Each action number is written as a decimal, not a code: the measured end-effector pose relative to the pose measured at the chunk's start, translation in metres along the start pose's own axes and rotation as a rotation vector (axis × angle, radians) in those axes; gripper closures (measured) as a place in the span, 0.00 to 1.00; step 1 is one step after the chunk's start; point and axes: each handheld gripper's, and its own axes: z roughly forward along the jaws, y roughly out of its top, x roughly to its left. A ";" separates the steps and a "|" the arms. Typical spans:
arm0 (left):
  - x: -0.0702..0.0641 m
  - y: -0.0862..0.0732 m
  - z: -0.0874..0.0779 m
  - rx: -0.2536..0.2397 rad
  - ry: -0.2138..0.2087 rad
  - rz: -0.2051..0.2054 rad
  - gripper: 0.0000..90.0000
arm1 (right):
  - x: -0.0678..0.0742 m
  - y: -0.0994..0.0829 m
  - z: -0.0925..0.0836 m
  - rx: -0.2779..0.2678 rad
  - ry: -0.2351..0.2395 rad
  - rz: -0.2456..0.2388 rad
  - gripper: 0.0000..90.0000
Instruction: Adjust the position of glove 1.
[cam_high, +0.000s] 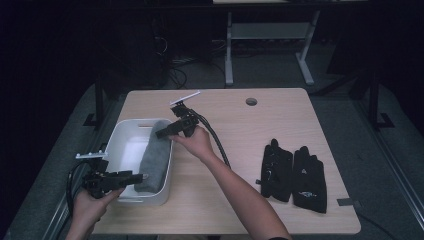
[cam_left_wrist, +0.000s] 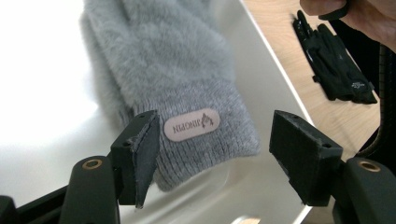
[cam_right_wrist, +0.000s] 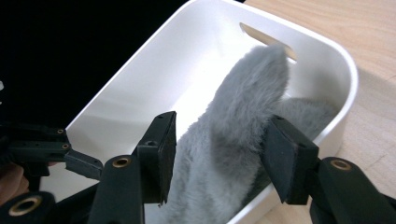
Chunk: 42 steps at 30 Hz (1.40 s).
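Note:
A fluffy grey glove (cam_high: 152, 162) lies lengthwise in a white bin (cam_high: 112, 137) at the table's left. My left gripper (cam_high: 141, 176) is at the bin's near end, open, with its jaws either side of the knitted cuff (cam_left_wrist: 201, 154), which carries a pink label (cam_left_wrist: 191, 124). Neither pad presses the cuff. At the bin's far end my right gripper (cam_high: 159, 134) points into the bin. In the right gripper view its jaws (cam_right_wrist: 219, 140) stand open around the glove's raised fingertip end (cam_right_wrist: 252, 88), and the fur brushes the right pad.
A pair of black gloves (cam_high: 292, 172) lies flat on the wooden table to the right, also in the left gripper view (cam_left_wrist: 334, 65). The bin has a slot handle (cam_right_wrist: 266, 39) in its far wall. A cable hole (cam_high: 251, 101) is near the table's back edge.

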 end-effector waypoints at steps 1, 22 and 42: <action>-0.001 0.001 0.000 0.000 -0.001 0.006 0.37 | 0.000 0.000 -0.002 -0.005 -0.002 -0.006 0.52; -0.021 0.015 0.003 -0.035 -0.030 0.054 0.36 | -0.003 0.000 -0.038 -0.066 0.010 -0.005 0.53; -0.036 0.025 0.011 -0.036 -0.052 0.085 0.35 | -0.010 -0.009 -0.064 -0.096 0.026 0.006 0.50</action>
